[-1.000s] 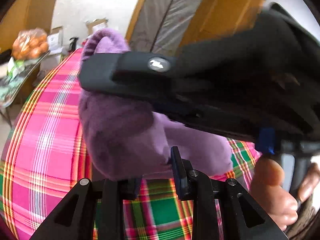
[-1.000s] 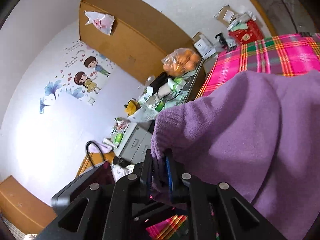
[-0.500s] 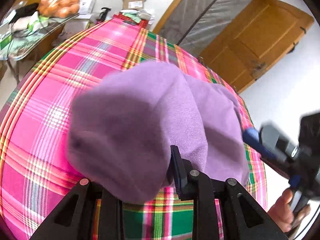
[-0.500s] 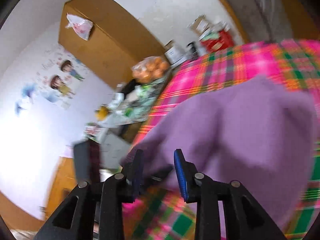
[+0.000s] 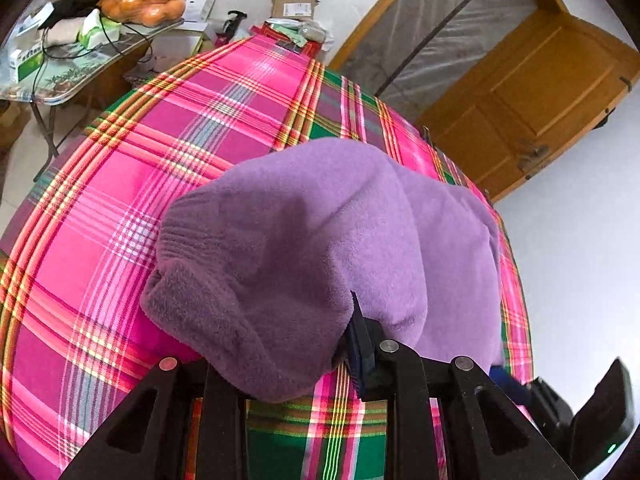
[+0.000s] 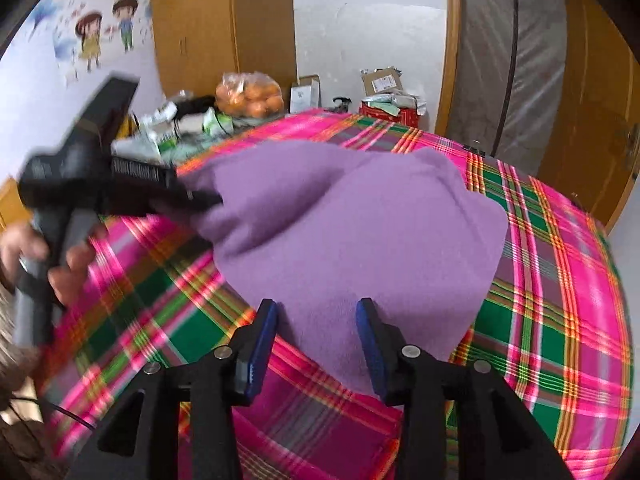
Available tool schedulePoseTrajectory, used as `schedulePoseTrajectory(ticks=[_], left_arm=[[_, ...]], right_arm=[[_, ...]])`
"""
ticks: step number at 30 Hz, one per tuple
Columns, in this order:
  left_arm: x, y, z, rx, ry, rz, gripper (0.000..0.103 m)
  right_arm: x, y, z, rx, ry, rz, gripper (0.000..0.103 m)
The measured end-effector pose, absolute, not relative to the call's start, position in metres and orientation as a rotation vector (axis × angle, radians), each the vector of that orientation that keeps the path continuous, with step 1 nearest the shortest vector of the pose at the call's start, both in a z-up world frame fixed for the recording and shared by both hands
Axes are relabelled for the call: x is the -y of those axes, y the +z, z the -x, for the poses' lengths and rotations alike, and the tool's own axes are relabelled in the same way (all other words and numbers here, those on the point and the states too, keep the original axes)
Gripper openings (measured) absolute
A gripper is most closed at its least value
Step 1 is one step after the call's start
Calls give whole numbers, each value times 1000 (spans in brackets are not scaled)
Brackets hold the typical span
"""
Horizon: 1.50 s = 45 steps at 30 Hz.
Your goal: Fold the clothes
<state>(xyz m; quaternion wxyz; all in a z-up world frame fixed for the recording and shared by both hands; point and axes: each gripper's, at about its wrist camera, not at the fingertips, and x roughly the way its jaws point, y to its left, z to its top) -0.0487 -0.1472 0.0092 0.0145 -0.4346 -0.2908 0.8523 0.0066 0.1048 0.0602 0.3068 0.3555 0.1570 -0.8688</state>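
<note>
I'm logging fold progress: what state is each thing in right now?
purple garment: bunched in a loose heap, not neatly folded.
plaid cloth: spread flat under the garment.
left gripper: fabric bunched at its fingers, one finger hidden; grip unclear.
right gripper: open, fingers apart at the garment's near edge.

Sweater [image 6: 360, 232] heaped at table centre on the plaid cloth [image 6: 560, 280]. Left gripper [image 6: 200, 200] at its 9 o'clock edge, right gripper [image 6: 316, 336] at 6 o'clock. Bag of oranges [image 6: 250, 98] and boxes [image 6: 380, 80] beyond at 11 to 12 o'clock; door [image 6: 592, 120] at 2 o'clock.
</note>
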Motion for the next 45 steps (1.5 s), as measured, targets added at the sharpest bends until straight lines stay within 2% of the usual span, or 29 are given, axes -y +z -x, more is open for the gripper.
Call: schedulePoseTrajectory(ticks=[4, 8, 13, 17, 20, 26, 30, 36, 41, 43, 45], left_arm=[[149, 11, 49, 907, 2667, 1356, 27], [152, 12, 49, 917, 2689, 1355, 27], [158, 11, 48, 929, 2701, 1362, 27], [157, 14, 44, 922, 2707, 1362, 27], [154, 19, 34, 875, 2725, 1340, 27], [144, 32, 5, 786, 2754, 1301, 27], [124, 47, -14, 641, 2793, 1213, 27], [82, 58, -34, 371, 2787, 1138, 27], [42, 55, -41, 194, 2713, 1124, 27], [27, 53, -44, 129, 2683, 1120, 27], [13, 49, -45, 54, 2675, 1132, 27]], right_arm=[[-88, 48, -19, -641, -2320, -880, 48], [-79, 40, -21, -756, -2376, -840, 46], [-92, 50, -13, -555, -2397, -861, 30], [-100, 58, -12, -438, -2401, -865, 11], [-109, 65, -12, -344, -2418, -874, 8], [-142, 84, -9, -87, -2415, -897, 8], [-163, 93, -8, 48, -2380, -906, 8], [-162, 80, -14, 37, -2330, -975, 12], [-181, 80, -24, 111, -2313, -955, 12], [-198, 77, -24, 169, -2351, -969, 16], [-213, 73, -18, 227, -2382, -1009, 26]])
